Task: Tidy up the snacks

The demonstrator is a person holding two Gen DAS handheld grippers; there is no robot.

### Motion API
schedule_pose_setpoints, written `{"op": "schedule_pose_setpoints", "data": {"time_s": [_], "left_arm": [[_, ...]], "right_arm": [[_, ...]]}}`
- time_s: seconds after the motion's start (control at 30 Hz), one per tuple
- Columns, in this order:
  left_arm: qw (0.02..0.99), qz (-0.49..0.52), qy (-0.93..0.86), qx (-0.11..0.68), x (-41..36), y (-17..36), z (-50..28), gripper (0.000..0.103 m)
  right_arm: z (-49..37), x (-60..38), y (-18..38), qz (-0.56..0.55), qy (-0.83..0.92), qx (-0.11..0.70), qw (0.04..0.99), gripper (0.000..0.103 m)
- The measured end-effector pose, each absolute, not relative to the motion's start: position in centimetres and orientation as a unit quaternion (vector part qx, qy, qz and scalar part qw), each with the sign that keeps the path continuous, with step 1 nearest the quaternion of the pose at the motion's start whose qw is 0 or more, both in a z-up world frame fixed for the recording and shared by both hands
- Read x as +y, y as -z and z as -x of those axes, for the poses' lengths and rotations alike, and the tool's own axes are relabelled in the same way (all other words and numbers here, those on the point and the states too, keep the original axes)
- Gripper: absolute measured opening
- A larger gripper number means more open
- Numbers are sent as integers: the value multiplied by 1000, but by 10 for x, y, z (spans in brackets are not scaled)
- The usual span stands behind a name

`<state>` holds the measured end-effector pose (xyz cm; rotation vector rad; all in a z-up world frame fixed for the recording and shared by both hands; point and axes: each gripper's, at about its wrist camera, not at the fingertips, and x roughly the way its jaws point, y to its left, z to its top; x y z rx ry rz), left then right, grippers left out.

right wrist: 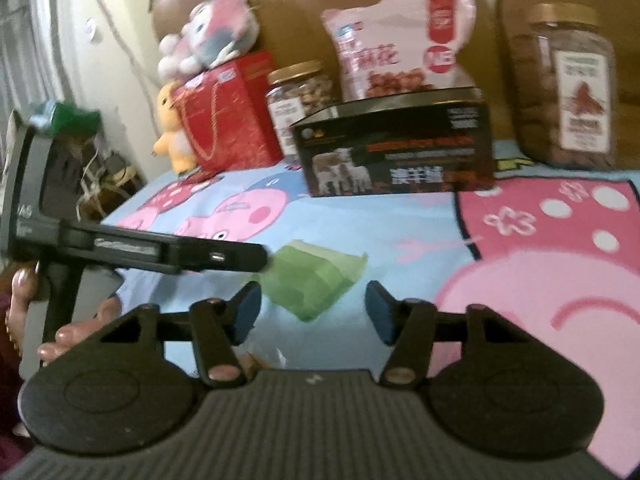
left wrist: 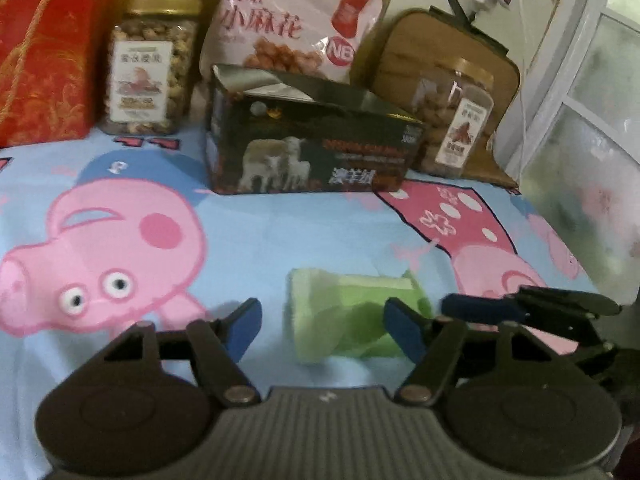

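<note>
A flat green packet (left wrist: 340, 312) lies on the cartoon-print cloth (left wrist: 248, 232). My left gripper (left wrist: 324, 330) stands open just short of it, its right blue pad (left wrist: 404, 332) overlapping the packet's edge in view. In the right wrist view the same green packet (right wrist: 316, 276) lies just beyond my open right gripper (right wrist: 314, 314), nothing between its pads. My left gripper (right wrist: 256, 258) reaches in side-on from the left, its tip beside the packet, with a hand (right wrist: 76, 332) on its grip. A blue pad (left wrist: 480, 307) of the right gripper shows at the packet's right.
Along the back stand a red gift bag (left wrist: 44, 60), a gold-lidded nut jar (left wrist: 150, 68), a pink snack bag (left wrist: 288, 20), a black box (left wrist: 312, 144) with its flap up and a second jar (left wrist: 456, 120) against a brown cushion (left wrist: 432, 44). Plush toys (right wrist: 208, 40) sit far left.
</note>
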<state>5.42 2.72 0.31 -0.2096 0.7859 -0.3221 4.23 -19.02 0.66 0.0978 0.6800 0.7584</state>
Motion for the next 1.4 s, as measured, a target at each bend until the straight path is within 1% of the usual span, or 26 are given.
{"op": "schedule_pose_setpoints", "data": {"time_s": [0.07, 0.1, 0.13, 0.17, 0.27, 0.33, 0.5, 0.67, 0.77, 0.87, 1.03, 1.13, 1.23, 1.4], "left_arm": [[901, 111, 161, 386, 24, -3, -57, 64], [900, 115, 164, 387, 22, -3, -58, 58], [898, 118, 168, 390, 20, -3, -58, 54], [894, 124, 176, 392, 18, -3, -58, 50], [892, 120, 176, 398, 12, -11, -58, 49], [900, 97, 180, 385, 5, -26, -59, 46], [918, 63, 192, 342, -8, -67, -73, 47], [932, 62, 187, 304, -13, -99, -126, 47], [935, 66, 182, 298, -12, -97, -163, 47], [933, 77, 171, 307, -12, -83, -197, 47], [936, 89, 140, 312, -10, -61, -224, 48], [937, 78, 122, 317, -10, -54, -223, 47], [941, 73, 123, 307, -8, -56, -206, 47], [952, 49, 127, 275, -8, -64, -147, 47]], "right_arm": [[-45, -183, -5, -18, -363, 332, 871, 50], [-47, -179, -4, -6, -363, 336, 869, 48], [-48, -177, -1, 3, -366, 339, 867, 40], [-49, -175, 1, 7, -367, 342, 865, 36], [-46, -176, 0, 16, -371, 334, 866, 30], [-46, -178, -4, 13, -375, 329, 867, 24], [-49, -188, -35, 9, -361, 275, 891, 22], [-83, -186, -65, 29, -333, 221, 916, 22], [-117, -181, -70, 43, -312, 205, 927, 22], [-154, -179, -62, 48, -290, 213, 932, 22], [-181, -172, -42, 62, -260, 218, 939, 23], [-183, -171, -37, 55, -244, 216, 944, 23], [-176, -178, -39, 32, -240, 214, 946, 24], [-144, -193, -42, -17, -241, 214, 946, 23]]}}
